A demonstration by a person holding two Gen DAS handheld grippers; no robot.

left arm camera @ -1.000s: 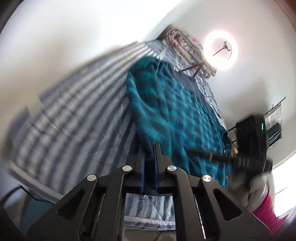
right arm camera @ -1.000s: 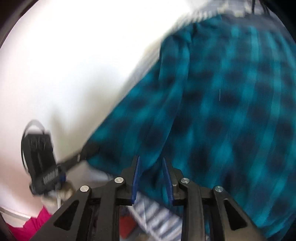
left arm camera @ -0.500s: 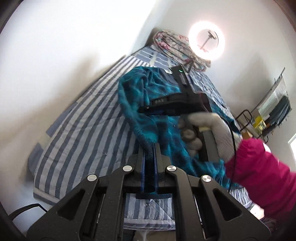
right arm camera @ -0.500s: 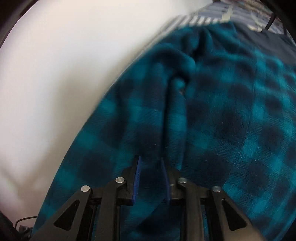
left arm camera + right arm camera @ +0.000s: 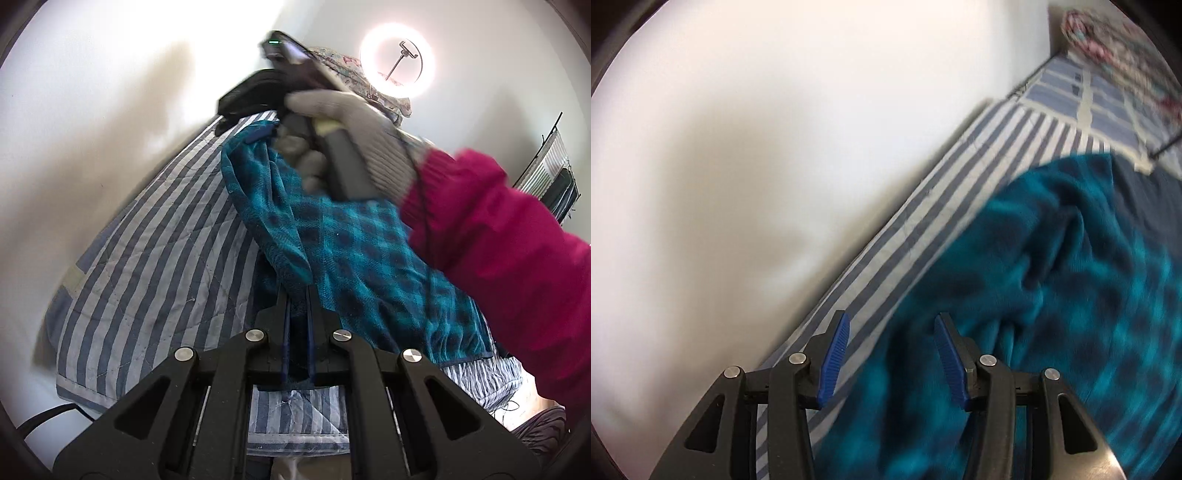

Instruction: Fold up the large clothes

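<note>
We are pinching a fold of the teal plaid blanket (image 5: 354,258) in the left gripper (image 5: 296,295), its two blue-edged fingers clenched tight on the fabric at about 6 o'clock in the left wrist view. The blanket is lying spread over the striped bedspread (image 5: 155,266), reaching from the gripper toward 12 o'clock and out toward 4 o'clock, with a rolled edge running along its 9 o'clock side. Our gloved right hand (image 5: 354,133), in a magenta sleeve (image 5: 509,240), is crossing the upper part of that view and gripping the handle of the right tool near 12 o'clock. A ring light (image 5: 397,61) is glowing at 1 o'clock. In the right wrist view the right gripper (image 5: 892,354) is hanging released, its blue pads (image 5: 834,358) standing wide apart with nothing between them, right over the edge where the blanket (image 5: 1052,314) meets the bedspread (image 5: 960,192). The blanket is filling the 3 to 6 o'clock part there, and a white wall (image 5: 775,147) is taking up the 9 to 12 o'clock side.
</note>
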